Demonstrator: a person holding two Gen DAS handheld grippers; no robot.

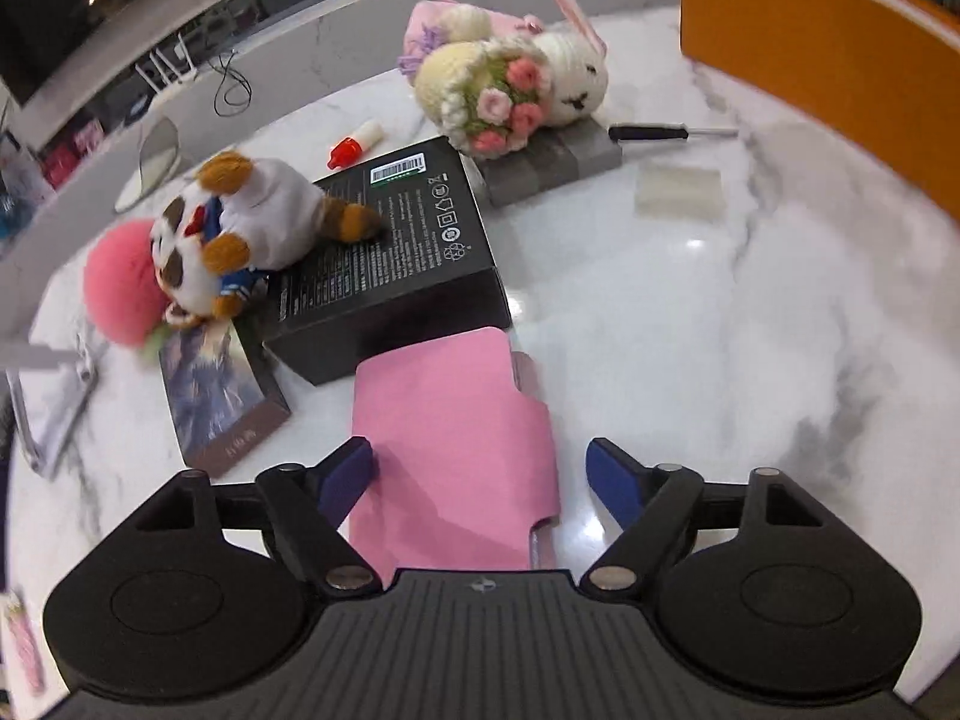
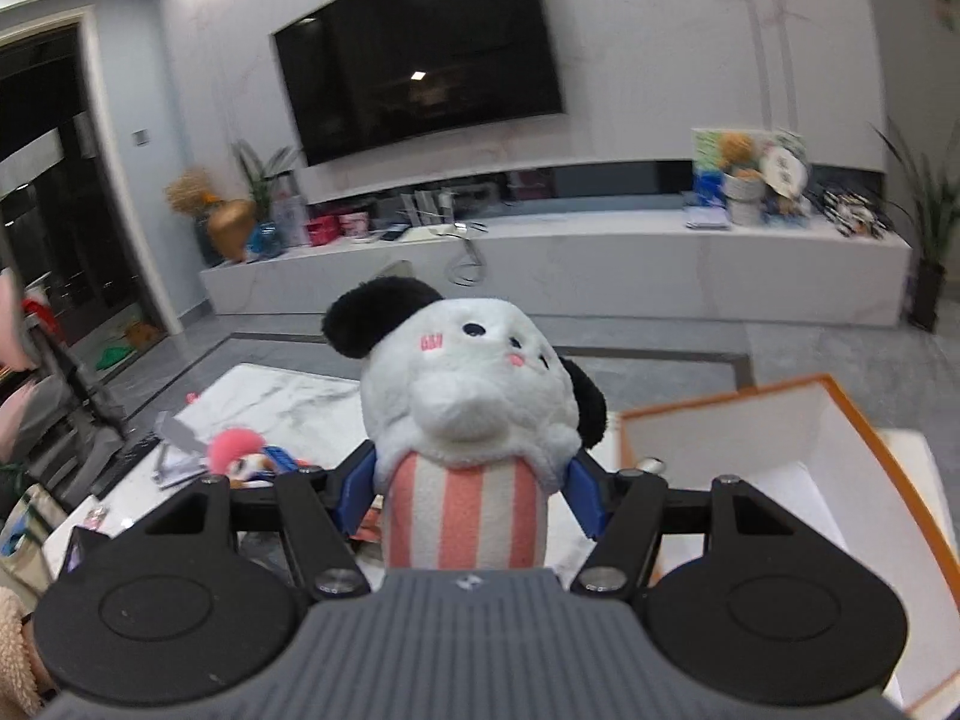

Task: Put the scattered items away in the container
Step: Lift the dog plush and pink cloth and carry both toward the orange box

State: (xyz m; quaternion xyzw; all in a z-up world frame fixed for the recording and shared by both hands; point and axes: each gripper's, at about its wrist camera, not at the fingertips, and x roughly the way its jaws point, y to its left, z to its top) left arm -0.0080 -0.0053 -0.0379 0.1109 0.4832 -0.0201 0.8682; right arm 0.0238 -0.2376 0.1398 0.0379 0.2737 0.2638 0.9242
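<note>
Right wrist view: my right gripper (image 2: 471, 495) has its fingers (image 2: 354, 492) closed against both flanks of a white plush (image 2: 474, 396) with black ears and a pink-striped lower body, held upright and clear of the bench (image 2: 282, 402). The orange-rimmed container (image 2: 798, 468) stands open just beyond and to the right of the plush, its white interior showing; I cannot tell what it already holds. I judge the step in hand to be the carry of this plush toward the container; the next move calls for travel to the right over the rim, then a release once the plush is inside the walls. Left wrist view: my left gripper (image 1: 480, 474) has its fingers (image 1: 612, 480) spread wide, straddling a flat pink case (image 1: 456, 450) lying on the bench; the left finger sits at its edge, the right finger stands apart from it. Beyond the case lie a black box (image 1: 396, 258), a raccoon plush (image 1: 240, 228) resting partly on it, a picture card (image 1: 222, 396), a knitted rabbit (image 1: 522, 90), a screwdriver (image 1: 672, 132) and a red-capped tube (image 1: 354, 147). The container's orange wall (image 1: 828, 72) rises at the far right. These items remain outside the container.
</note>
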